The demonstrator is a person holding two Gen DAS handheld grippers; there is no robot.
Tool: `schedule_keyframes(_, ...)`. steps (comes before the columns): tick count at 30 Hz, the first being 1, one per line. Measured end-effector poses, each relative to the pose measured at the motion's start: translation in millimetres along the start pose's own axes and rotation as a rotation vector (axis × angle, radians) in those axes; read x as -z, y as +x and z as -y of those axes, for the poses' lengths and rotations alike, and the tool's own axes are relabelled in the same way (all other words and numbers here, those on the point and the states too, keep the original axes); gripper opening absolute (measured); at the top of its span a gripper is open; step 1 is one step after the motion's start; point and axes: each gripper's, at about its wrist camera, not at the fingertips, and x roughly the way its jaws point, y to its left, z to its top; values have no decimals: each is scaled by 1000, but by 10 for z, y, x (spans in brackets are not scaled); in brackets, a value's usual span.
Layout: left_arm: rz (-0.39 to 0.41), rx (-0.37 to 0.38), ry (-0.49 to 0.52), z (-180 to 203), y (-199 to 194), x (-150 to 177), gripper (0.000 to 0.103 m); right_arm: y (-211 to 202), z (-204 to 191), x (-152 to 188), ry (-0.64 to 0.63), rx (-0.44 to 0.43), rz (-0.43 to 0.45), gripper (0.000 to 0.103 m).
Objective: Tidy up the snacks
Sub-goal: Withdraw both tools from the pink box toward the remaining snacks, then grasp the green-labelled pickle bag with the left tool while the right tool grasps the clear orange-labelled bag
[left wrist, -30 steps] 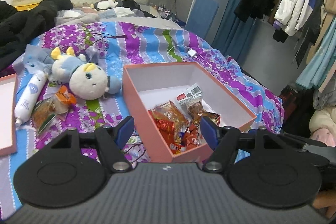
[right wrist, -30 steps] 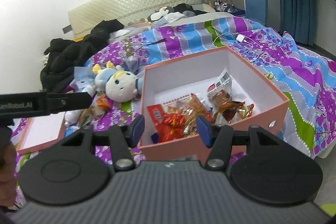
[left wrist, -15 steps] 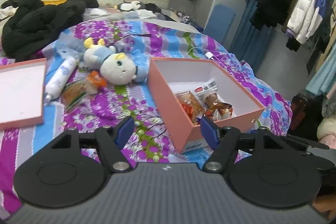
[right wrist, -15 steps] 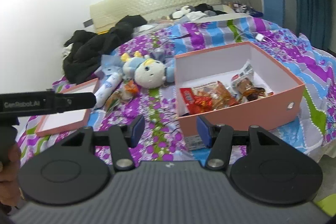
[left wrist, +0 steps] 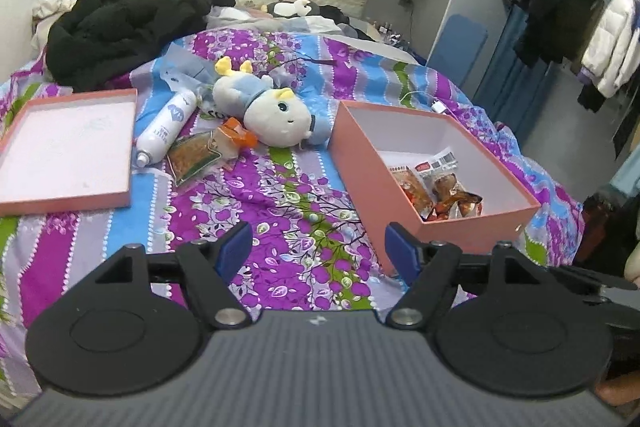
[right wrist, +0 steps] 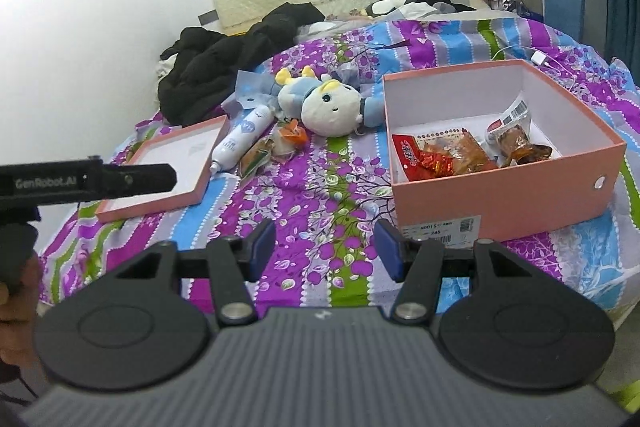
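On the bedspread beside the plush toy (left wrist: 276, 115), two loose snack packets (left wrist: 202, 155) still outside the pink box (left wrist: 360, 171); left gripper (left wrist: 318, 251) opening on nothing, right gripper (right wrist: 325, 249) apart and empty; likely to slip if pinched by crinkly film.

You get even, bright indoor light, soft shadows only. White wall (right wrist: 80, 7) blows out far left in the right wrist view. Both views sharp at centre; fisheye bends the edges, corners darken slightly.
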Motion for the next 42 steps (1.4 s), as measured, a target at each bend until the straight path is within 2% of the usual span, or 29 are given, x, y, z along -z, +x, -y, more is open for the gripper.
schedule_keyframes(9, 6, 32, 13, -260, 271, -39, 78, 181, -234, -194, -59, -14, 0, 57)
schedule_keyframes(13, -39, -18, 27, -516, 518, -19, 79, 441, -335, -238, -65, -42, -21, 57)
schedule_keyframes(20, -108, -115, 33, -973, 1162, -12, 80, 1222, -320, -394, -32, -99, -82, 57)
schedule_keyframes(27, -137, -145, -9, -1423, 2068, -181, 80, 2231, -229, -772, 23, -106, -114, 57)
schedule_keyframes(29, -129, -137, -39, -1540, 2304, -268, 80, 2519, -192, -880, 55, -128, -130, 57)
schedule_keyframes(30, -119, -122, -56, -1582, 2385, -311, 80, 2665, -176, -929, 70, -133, -143, 61)
schedule_keyframes(31, -104, -106, -80, -1641, 2479, -370, 81, 2822, -165, -978, 83, -136, -156, 71)
schedule_keyframes(32, -91, -98, -106, -1692, 2549, -409, 88, 2944, -153, -1014, 93, -142, -161, 76)
schedule_keyframes(33, -79, -93, -133, -1737, 2623, -451, 90, 3078, -143, -1048, 104, -149, -167, 77)
schedule_keyframes(37, -76, -81, -254, -1948, 2970, -603, 91, 3582, -136, -1161, 150, -178, -219, 77)
schedule_keyframes(42, -113, -59, -416, -2198, 3321, -637, 91, 4080, -148, -1200, 206, -205, -275, 76)
